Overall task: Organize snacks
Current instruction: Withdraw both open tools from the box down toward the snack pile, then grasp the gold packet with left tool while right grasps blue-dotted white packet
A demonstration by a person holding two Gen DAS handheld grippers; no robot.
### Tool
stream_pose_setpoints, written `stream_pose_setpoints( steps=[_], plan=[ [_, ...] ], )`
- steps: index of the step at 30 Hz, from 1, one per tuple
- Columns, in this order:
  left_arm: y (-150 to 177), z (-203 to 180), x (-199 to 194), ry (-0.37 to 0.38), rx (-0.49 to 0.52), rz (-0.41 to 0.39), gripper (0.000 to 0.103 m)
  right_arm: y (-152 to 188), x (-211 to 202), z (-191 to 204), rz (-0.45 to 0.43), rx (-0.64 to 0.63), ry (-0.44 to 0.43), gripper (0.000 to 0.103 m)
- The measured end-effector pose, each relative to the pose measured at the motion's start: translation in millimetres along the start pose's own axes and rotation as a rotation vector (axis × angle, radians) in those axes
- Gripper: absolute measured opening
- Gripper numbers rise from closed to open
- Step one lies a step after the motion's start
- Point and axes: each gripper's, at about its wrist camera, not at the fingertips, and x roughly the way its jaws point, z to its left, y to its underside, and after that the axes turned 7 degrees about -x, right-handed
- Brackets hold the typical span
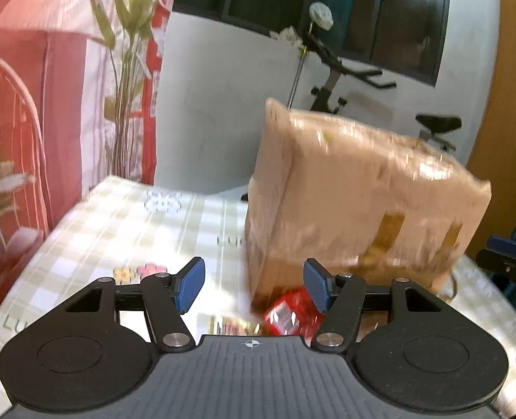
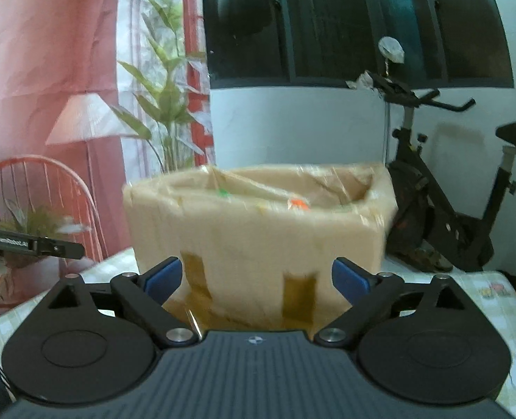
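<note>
A tape-wrapped cardboard box stands on the checked tablecloth; in the right wrist view the box shows its open top, with green and orange bits inside. A red shiny snack packet lies at the box's near corner, below my left gripper, which is open and empty above the table. Another snack wrapper lies beside the packet. My right gripper is open and empty, facing the box's front side. The right gripper also shows at the left wrist view's right edge.
A plant, a red wire chair and a lamp stand at the left. An exercise bike stands behind the table at the right. The tablecloth's right part has cartoon prints.
</note>
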Motion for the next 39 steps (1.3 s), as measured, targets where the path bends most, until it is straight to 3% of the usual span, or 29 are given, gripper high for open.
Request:
stream_pose_setpoints(
  steps=[10,17,20,23,28,37,39],
  plan=[
    [30.4,1.2,14.2,-0.018,0.029,0.065,0.065,67.6,11.9,-20.7,0.187,0.056,0.071,0.093],
    [44.3,7.1,23.4,-0.034,0.015,0.109,0.064,88.4,27.5,-24.3,0.270,0.124,0.040,0.088],
    [46.4,9.1,26.1,-0.040,0.006,0.119,0.064,93.2,36.7,-19.6,0.301,0.103,0.045,0.082],
    [47.2,10.5,27.8,-0.044,-0.002,0.123,0.064,96.5,47.9,-7.0,0.336,0.000,0.080,0.075],
    [48.8,8.3,29.1,-0.044,-0.002,0.129,0.064,99.3,65.6,9.2,0.370,-0.085,0.034,0.074],
    [54.4,9.2,36.2,-0.047,0.004,0.162,0.064,103.3,83.8,19.0,0.366,-0.157,0.037,0.075],
    [55.1,10.8,39.1,-0.051,0.004,0.170,0.064,103.0,80.9,17.6,0.359,-0.157,0.032,0.062]
  ],
)
